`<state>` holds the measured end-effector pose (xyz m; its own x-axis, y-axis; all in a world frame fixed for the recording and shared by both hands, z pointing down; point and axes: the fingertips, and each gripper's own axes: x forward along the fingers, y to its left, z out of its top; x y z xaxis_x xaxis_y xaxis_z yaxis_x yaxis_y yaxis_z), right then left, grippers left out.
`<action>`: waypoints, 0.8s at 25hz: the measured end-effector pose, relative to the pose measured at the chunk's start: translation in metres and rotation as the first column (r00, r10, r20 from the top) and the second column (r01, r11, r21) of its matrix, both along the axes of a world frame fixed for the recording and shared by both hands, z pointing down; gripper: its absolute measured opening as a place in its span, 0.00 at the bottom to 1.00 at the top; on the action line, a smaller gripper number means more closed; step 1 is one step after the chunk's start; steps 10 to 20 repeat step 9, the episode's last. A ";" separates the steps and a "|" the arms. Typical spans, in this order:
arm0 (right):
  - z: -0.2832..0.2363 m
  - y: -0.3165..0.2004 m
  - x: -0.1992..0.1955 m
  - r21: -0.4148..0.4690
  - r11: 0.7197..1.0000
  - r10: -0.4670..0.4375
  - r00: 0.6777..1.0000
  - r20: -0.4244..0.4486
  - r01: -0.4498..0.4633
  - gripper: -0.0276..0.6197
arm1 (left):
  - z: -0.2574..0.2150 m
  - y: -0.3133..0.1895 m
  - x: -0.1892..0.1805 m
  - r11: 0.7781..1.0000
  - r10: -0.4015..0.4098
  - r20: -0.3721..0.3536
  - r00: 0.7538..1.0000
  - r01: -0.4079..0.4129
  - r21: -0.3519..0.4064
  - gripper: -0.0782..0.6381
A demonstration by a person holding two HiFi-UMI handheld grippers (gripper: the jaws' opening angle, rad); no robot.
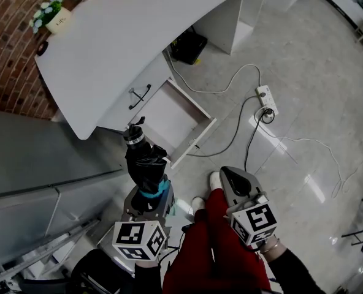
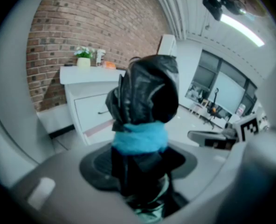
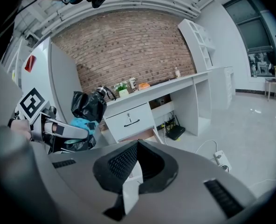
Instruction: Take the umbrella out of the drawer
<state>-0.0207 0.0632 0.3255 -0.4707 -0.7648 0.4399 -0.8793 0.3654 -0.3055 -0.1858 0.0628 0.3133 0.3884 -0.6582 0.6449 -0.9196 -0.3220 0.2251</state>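
The folded black umbrella, bound by a blue strap, is pinched in the left tool and held clear of the open drawer below the white worktop, while the right tool, pressed together and empty, is held alongside, angled downward.

Your left gripper holds the umbrella between its jaws, standing up out of them, just before the open drawer. That drawer juts from under the desk, below a closed drawer. Your right gripper sits to the right, apart from the umbrella. A power strip lies on the floor, right of the drawer. A potted plant stands at the desk's left end, by the brick wall.
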 end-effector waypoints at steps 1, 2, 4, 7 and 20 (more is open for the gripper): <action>0.001 0.000 0.002 0.000 1.000 0.002 1.000 0.000 -0.002 0.04 | 0.000 0.000 0.001 1.000 0.000 -0.001 1.000 0.000 0.002 0.45; 0.002 -0.001 0.003 0.000 1.000 0.004 1.000 -0.001 -0.004 0.04 | 0.000 0.000 0.002 1.000 -0.002 -0.003 1.000 0.002 0.004 0.45; 0.003 -0.002 0.006 -0.002 1.000 0.007 1.000 -0.003 -0.007 0.04 | 0.000 -0.001 0.003 1.000 -0.006 -0.007 1.000 0.006 0.006 0.45; 0.005 -0.004 0.010 0.000 1.000 0.013 1.000 -0.009 -0.013 0.04 | 0.001 -0.004 0.005 1.000 -0.011 -0.022 1.000 0.011 0.004 0.45; 0.006 -0.004 0.013 0.003 1.000 0.017 1.000 -0.014 -0.017 0.04 | 0.003 -0.006 0.006 1.000 -0.012 -0.034 0.999 0.012 0.002 0.45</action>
